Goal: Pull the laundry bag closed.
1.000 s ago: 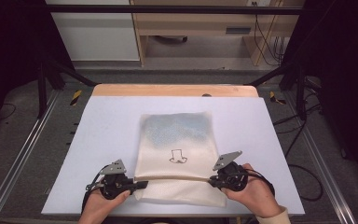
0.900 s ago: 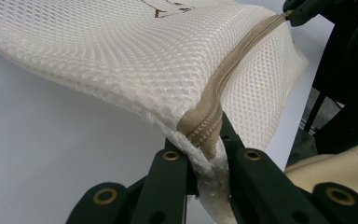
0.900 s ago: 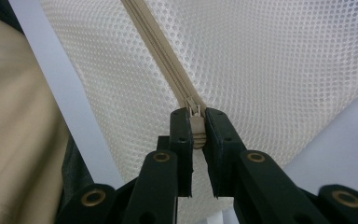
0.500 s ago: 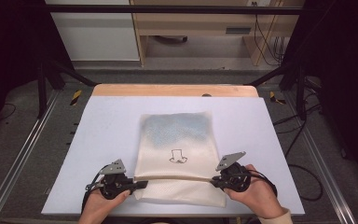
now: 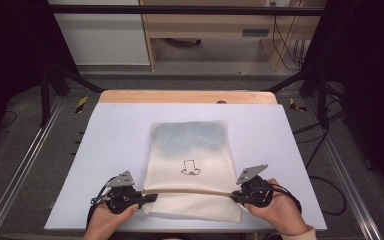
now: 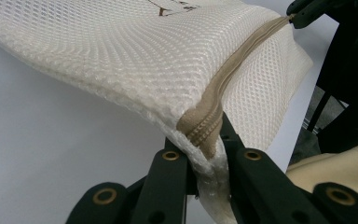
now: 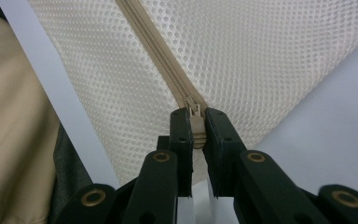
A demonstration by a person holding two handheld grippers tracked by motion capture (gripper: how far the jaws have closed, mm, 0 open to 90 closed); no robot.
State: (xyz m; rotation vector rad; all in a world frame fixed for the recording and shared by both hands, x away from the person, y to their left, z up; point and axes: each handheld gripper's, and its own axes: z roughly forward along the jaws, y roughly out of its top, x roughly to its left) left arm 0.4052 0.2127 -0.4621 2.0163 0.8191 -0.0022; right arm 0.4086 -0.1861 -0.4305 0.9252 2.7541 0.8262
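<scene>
A cream mesh bag (image 5: 190, 150) with a small hat drawing lies flat on the white table (image 5: 105, 150). A tan zipper (image 5: 190, 191) runs across its near end, lifted off the table and stretched between both grippers. My left gripper (image 5: 150, 197) is shut on the zipper's left end, where tan tape and mesh (image 6: 204, 140) are bunched between the jaws of the left gripper (image 6: 205, 149). My right gripper (image 5: 235, 196) is shut on the zipper pull (image 7: 196, 122) at the bag's right edge, with the closed teeth of the zipper (image 7: 154, 51) running away from the right gripper (image 7: 196, 128).
A wooden strip (image 5: 187, 96) borders the table's far edge. Metal rails (image 5: 30, 160) flank the table, and cables (image 5: 325, 185) lie on the floor at the right. A wooden cabinet (image 5: 215, 30) stands beyond. A beige sleeve (image 7: 14, 140) shows beside the right gripper.
My right gripper has crept slightly to the right with the zipper pull, and the zipper looks a little straighter. The left gripper has stayed put.
</scene>
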